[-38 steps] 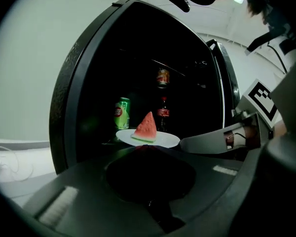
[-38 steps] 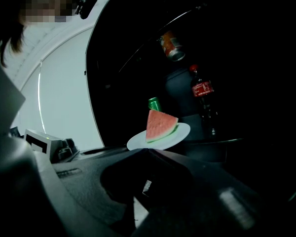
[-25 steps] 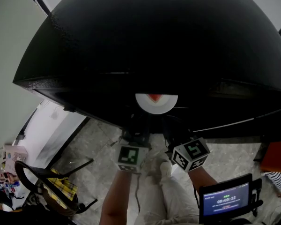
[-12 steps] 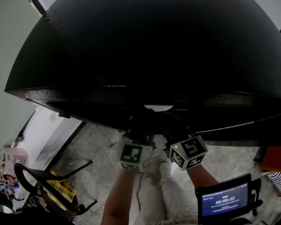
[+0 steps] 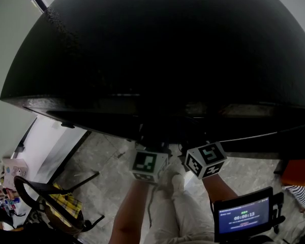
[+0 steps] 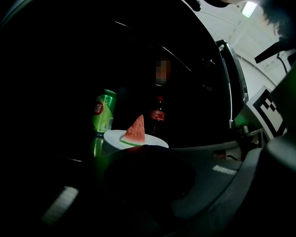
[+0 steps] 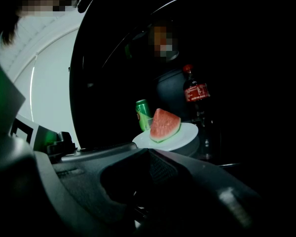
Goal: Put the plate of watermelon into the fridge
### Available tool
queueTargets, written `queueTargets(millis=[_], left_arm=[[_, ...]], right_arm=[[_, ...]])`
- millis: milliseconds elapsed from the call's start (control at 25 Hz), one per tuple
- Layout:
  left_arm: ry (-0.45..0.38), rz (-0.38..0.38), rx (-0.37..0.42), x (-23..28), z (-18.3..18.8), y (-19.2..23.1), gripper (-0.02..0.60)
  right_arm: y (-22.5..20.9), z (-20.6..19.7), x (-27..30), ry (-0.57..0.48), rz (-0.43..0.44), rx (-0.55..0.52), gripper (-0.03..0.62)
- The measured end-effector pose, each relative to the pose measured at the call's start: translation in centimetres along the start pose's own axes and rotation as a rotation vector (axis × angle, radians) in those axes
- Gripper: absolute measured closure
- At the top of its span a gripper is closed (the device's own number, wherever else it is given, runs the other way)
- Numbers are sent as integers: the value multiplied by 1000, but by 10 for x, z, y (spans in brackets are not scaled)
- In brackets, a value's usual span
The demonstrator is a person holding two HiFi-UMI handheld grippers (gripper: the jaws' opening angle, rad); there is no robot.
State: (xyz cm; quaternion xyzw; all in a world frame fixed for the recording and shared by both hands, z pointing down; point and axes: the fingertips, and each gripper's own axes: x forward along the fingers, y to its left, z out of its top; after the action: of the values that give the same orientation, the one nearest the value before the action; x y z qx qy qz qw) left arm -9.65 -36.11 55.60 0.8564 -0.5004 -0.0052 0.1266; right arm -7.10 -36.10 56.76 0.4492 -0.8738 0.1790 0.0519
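Note:
A white plate (image 6: 155, 141) carries a red watermelon wedge (image 6: 135, 131). My left gripper (image 6: 142, 148) is shut on the plate's near rim. In the right gripper view the same plate (image 7: 185, 132) and wedge (image 7: 164, 124) sit just past my right gripper (image 7: 148, 151), which is also shut on the rim. The plate is inside the dark fridge (image 5: 168, 60). In the head view the fridge's black top hides the plate and both sets of jaws. Only the left marker cube (image 5: 149, 164) and the right marker cube (image 5: 206, 160) show there.
Behind the plate stand a green can (image 6: 103, 111) and a cola bottle (image 6: 158, 113), close to its far rim. A small screen (image 5: 244, 217) is at the lower right. A black frame with a yellow cloth (image 5: 56, 205) is on the floor at the lower left.
Both grippers have pushed the plate forward under the fridge's black top. The plate was visible in the head view a second ago and is now hidden.

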Motion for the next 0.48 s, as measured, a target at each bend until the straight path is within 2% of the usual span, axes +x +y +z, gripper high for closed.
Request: queueTargets(millis=[480], left_arm=[[-69,-20,46,10,16,-5,580]], right_arm=[[-3,11,1,-33,22,-12,597]])
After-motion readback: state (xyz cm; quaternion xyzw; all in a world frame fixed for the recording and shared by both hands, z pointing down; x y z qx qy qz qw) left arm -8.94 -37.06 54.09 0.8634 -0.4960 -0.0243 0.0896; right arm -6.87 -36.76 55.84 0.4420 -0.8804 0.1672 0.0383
